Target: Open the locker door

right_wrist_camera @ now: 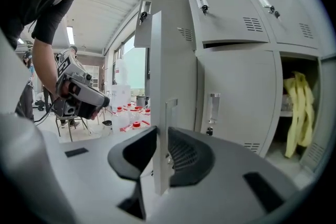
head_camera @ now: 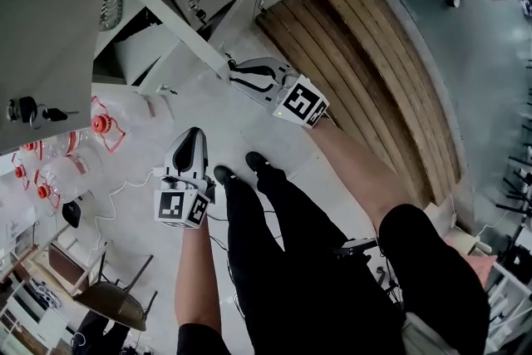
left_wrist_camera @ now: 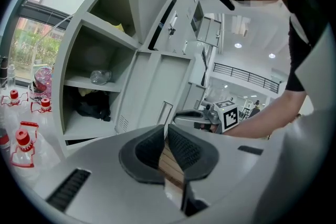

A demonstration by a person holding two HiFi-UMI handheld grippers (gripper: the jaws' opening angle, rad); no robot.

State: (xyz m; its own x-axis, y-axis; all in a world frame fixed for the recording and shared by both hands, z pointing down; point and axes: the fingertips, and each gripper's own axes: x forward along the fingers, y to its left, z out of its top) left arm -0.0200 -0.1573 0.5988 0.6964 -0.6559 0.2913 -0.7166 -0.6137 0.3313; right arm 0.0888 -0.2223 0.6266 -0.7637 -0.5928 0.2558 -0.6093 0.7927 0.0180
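Half done, I'd judge: locker door stands swung out from the locker row, its free edge grasped by the right gripper. Left gripper clenched on nothing, hanging left of the door. Remaining: swing wider, release.

We see a pale grey locker door and matching lockers, a yellow item far right, red-capped clear bottles left, a brown plank-striped floor, black-and-white patterned marker cubes and black trousers.
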